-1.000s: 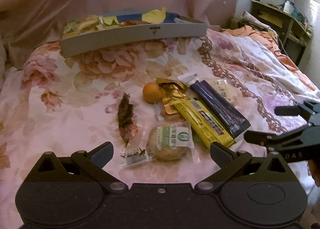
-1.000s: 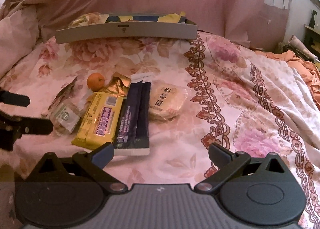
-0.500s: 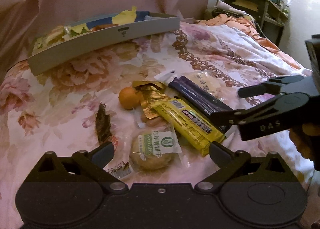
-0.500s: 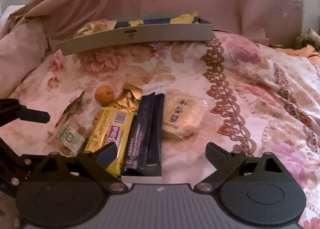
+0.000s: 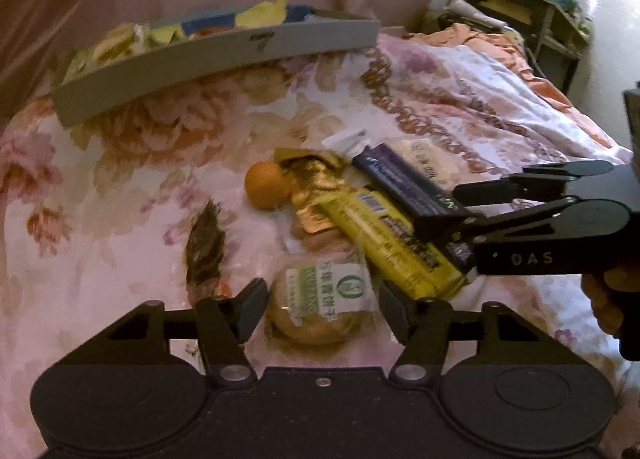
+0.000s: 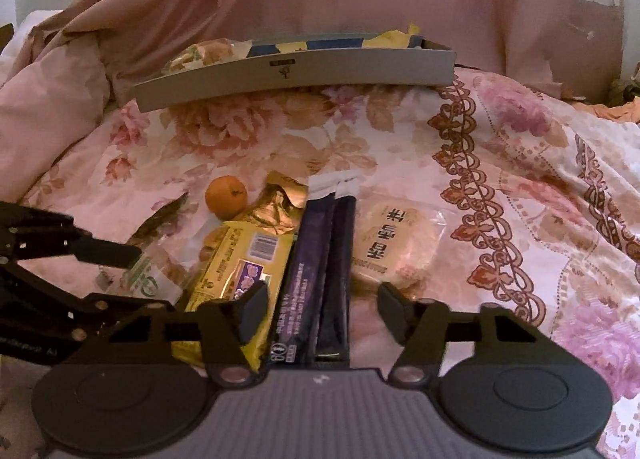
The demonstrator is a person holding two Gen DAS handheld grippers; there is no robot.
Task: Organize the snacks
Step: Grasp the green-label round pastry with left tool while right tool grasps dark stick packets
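a bed covered in a pink floral quilt (image 6: 500, 163) fills both views. at its far side sits a long grey tray (image 6: 296, 73), already holding several yellow and blue packets; that looks like where the snacks belong.

near the front, well apart from the tray, a cluster of loose snacks lies on the quilt. largest is a yellow biscuit pack (image 6: 236, 259), long and crinkly, probably light with brittle contents. touching its right side is a dark purple twin sachet (image 6: 320, 267), flat, glossy and likely slippery; its sealed white end would give the firmest hold. just right of that lies a round rice cake (image 6: 394, 249) in clear film, fragile. a crumpled gold wrapper (image 6: 280, 203) peeks out behind the yellow pack, beside a small orange (image 6: 226, 197), firm and apt to roll.

the left gripper (image 5: 322, 305) hovers with its fingers apart on either side of a round wrapped pastry (image 5: 320, 303), soft and crumbly, best pinched gently across its middle. the right gripper (image 6: 322, 309) is also spread wide and empty, low over the near end of the purple sachet.
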